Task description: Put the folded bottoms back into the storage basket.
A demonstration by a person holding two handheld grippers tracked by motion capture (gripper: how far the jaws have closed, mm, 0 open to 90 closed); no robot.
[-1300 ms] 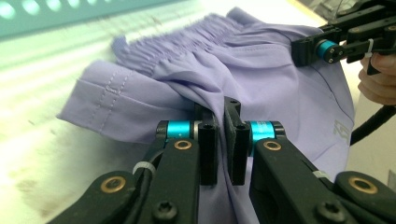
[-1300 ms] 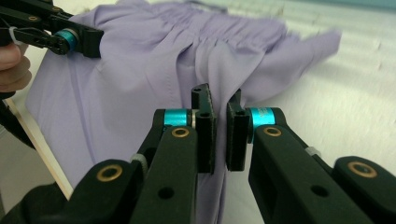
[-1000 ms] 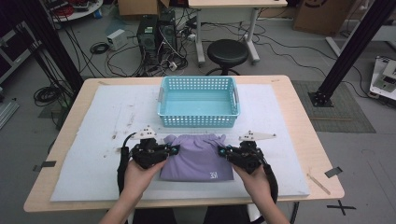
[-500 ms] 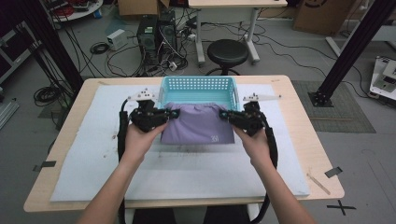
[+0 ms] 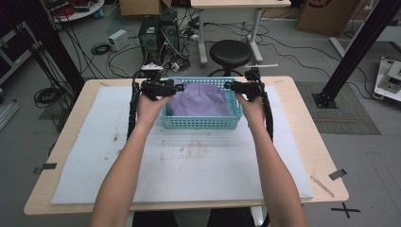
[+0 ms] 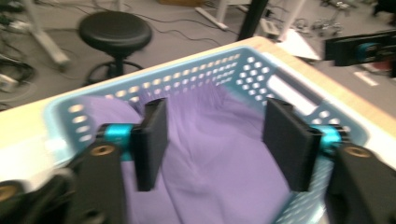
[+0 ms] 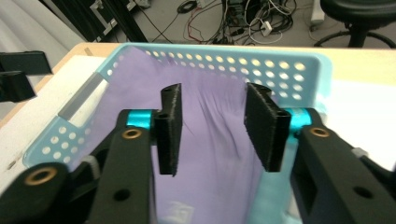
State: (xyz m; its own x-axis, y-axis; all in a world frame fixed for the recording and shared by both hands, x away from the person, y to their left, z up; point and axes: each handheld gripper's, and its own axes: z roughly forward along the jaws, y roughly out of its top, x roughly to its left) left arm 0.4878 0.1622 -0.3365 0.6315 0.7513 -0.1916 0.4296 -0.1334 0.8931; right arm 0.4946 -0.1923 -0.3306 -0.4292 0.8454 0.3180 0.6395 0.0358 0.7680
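A purple cloth (image 5: 198,99) lies bunched inside the light-blue perforated basket (image 5: 201,123) at the table's far middle. My left gripper (image 5: 177,86) hovers over the basket's left end and my right gripper (image 5: 229,86) over its right end. Both have just been opening. In the left gripper view the jaws (image 6: 217,121) stand apart above the cloth (image 6: 210,172), with nothing pressed between the pads. The right gripper (image 7: 215,93) is likewise open over the cloth (image 7: 210,154), inside the basket wall (image 7: 280,70).
A white mat (image 5: 189,165) covers most of the wooden table. Behind the table stand a black stool (image 5: 230,52), a computer tower (image 5: 158,28) and tangled cables. A black frame post (image 5: 350,56) rises at the right.
Both hands carried the purple cloth from the near part of the mat forward and up into the basket. The jaws, shut on the cloth before, now stand open and the cloth rests in the basket.
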